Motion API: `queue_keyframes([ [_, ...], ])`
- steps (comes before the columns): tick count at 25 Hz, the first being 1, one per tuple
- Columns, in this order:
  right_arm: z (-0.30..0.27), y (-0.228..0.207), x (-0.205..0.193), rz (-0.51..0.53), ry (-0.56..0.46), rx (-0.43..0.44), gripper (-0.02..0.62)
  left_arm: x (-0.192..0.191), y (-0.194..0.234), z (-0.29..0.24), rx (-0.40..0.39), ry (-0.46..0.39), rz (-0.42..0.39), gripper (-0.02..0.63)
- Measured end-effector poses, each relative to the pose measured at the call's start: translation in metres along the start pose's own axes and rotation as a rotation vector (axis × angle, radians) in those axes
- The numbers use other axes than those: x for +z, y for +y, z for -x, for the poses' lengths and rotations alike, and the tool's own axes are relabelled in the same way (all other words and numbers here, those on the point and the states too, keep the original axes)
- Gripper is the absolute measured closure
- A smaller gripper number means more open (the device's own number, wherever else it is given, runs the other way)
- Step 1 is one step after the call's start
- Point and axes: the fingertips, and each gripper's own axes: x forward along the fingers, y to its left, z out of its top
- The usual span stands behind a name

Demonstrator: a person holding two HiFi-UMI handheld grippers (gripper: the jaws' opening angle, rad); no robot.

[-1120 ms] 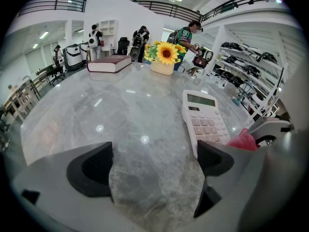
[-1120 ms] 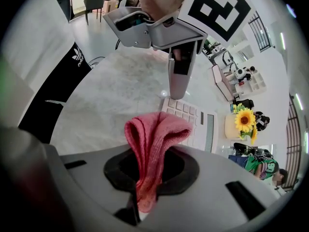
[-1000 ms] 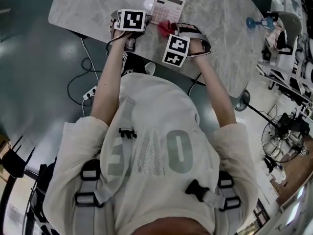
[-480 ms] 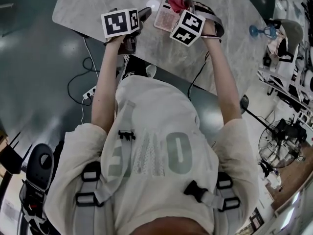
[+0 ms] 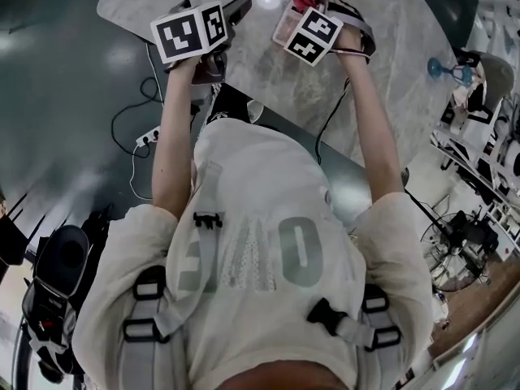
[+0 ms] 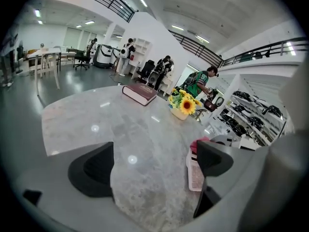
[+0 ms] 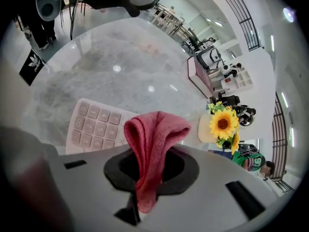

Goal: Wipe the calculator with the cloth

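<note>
Right gripper view first: the calculator [image 7: 94, 127] lay flat on the grey worktop [image 7: 96, 66] with its keys facing up. It sat just under and in front of our right hand-held gripper [image 7: 147, 175]. That gripper's jaws were pressed together on the red cloth [image 7: 154, 134]. A folded loop of the cloth stuck out past the jaws, toward the far end of the calculator. We could not tell if the cloth was touching the calculator or hanging just over it.

Our left hand-held gripper [image 6: 152, 166] was near, over the worktop. Its jaws were wide apart, with only bare worktop between them.

We think the job was in its wiping part. The cloth was already in the gripper and right at the calculator. We could not say how much was wiped, because the keys showed no dirt and no clean streaks.

Some things were hard to see. Our right gripper covered the near part of the calculator. In the head view, its marker cube hid most of the calculator. In the left gripper view, a jaw cut off one side.
</note>
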Motion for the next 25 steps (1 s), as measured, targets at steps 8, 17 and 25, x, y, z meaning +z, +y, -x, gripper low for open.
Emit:
queue_keyframes([
  [8, -0.001, 0.019, 0.009, 0.029, 0.005, 0.018, 0.54, 0.0, 0.018, 0.0, 0.032, -0.002, 0.03, 0.081],
  [17, 0.008, 0.042, 0.012, 0.058, 0.0, 0.052, 0.54, 0.002, 0.005, 0.001, 0.019, -0.02, 0.022, 0.081],
  [25, 0.023, 0.074, 0.023, 0.053, -0.025, 0.09, 0.54, 0.007, 0.003, 0.013, 0.03, -0.056, 0.007, 0.081],
])
